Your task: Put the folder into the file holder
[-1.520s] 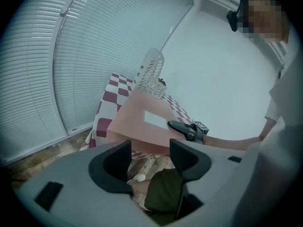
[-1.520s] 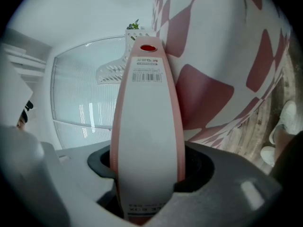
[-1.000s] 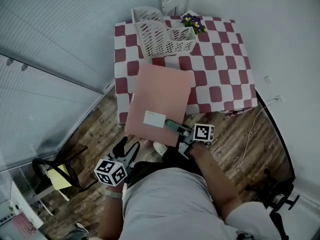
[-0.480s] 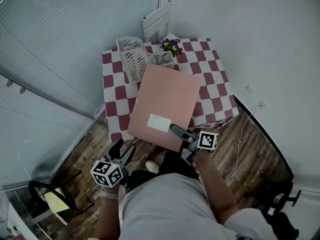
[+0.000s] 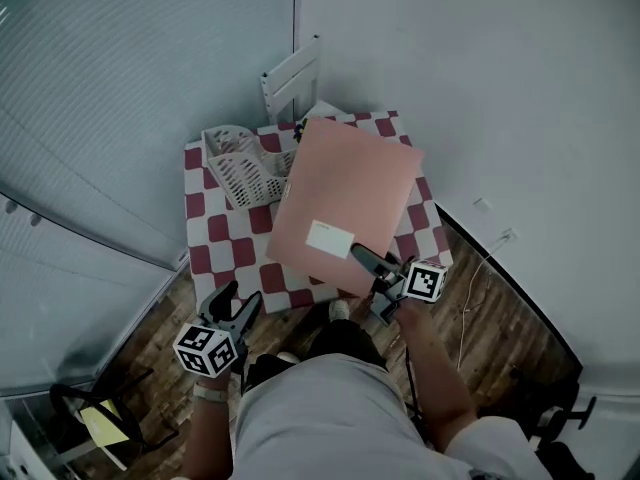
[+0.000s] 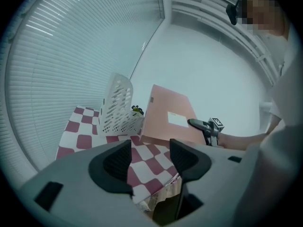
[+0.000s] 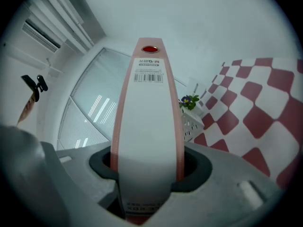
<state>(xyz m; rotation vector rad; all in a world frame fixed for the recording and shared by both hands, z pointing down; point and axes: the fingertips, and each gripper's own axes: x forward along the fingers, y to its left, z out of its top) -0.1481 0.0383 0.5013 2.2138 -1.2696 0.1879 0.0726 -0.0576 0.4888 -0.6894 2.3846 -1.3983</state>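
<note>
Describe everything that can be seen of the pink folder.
The folder is pink, flat and rectangular, closed, seemingly stiff card or plastic. A white label sits on its broad face; its narrow white edge carries a barcode and a red dot. It is tilted over the checkered table, beside the white file holder, not in it. The right gripper is clamped across its near edge; nothing else visibly touches it.

folder [image 5: 345,203]: covers much of the table [image 5: 215,243], head view
file holder [image 7: 191,122]: mostly behind the folder's spine, right gripper view
label [image 5: 330,239]: print too small to read
</note>
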